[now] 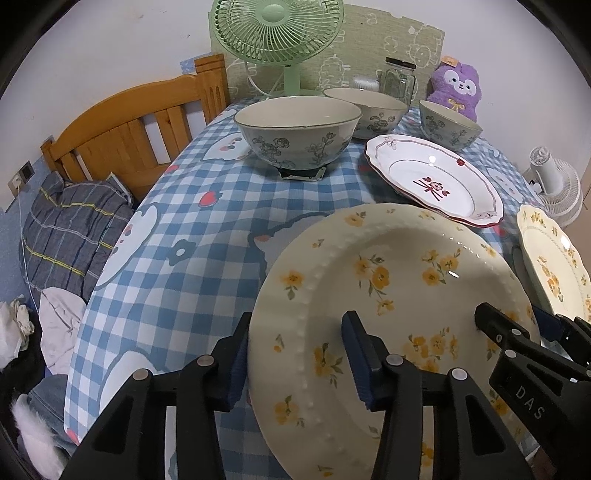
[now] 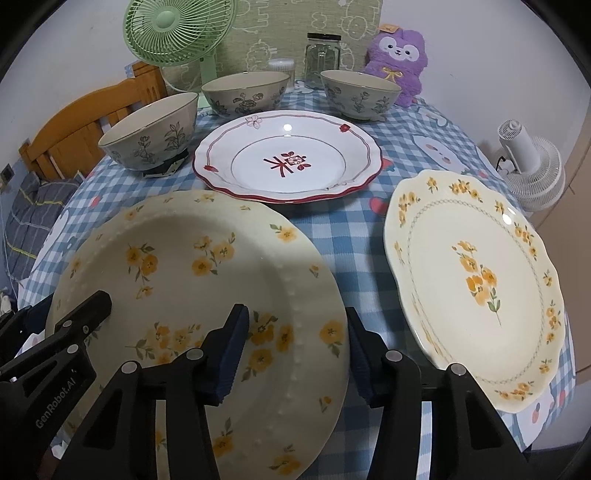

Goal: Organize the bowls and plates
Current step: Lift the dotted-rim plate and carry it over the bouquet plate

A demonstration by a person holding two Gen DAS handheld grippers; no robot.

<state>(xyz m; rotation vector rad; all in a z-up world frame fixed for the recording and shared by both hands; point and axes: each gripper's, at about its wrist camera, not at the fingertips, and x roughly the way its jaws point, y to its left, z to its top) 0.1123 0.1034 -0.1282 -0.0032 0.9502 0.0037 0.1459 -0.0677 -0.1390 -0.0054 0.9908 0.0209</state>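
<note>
The beaded plate [image 1: 388,302] with yellow flowers sits between both grippers, tilted, its rim straddled on two sides. The left gripper [image 1: 299,354] has one finger under the plate's left rim and the other finger [image 1: 360,354] on its upper face; the jaws stand about half open, with the rim between them. Whether the pads press firmly on the rim cannot be told, though the plate looks lifted off the cloth. The right gripper [image 2: 295,350] takes the opposite rim the same way: one finger [image 2: 232,347] lies on the plate's face, the other sits outside and below the edge, jaws likewise part-way open around the rim. Each gripper shows in the other's view, at the far side of the plate.

Just right of the right gripper lies a scalloped plate [image 2: 476,273] with a yellow flower sprig, flat on the checked cloth [image 2: 354,236]. Ahead of both grippers, beyond the held plate, lies a red-edged plate [image 2: 288,158]. Further ahead stand three bowls with grey flower prints: one [image 2: 151,140] ahead and left, one [image 2: 245,92] in the middle, one [image 2: 360,94] ahead and right.

Behind the bowls stand a green fan [image 2: 177,33], a glass jar [image 2: 321,59] and a purple plush [image 2: 399,55]. Off to the right, beyond the table, stands a white fan [image 2: 532,166]. Far left of the left gripper is a wooden bed frame [image 1: 122,125].
</note>
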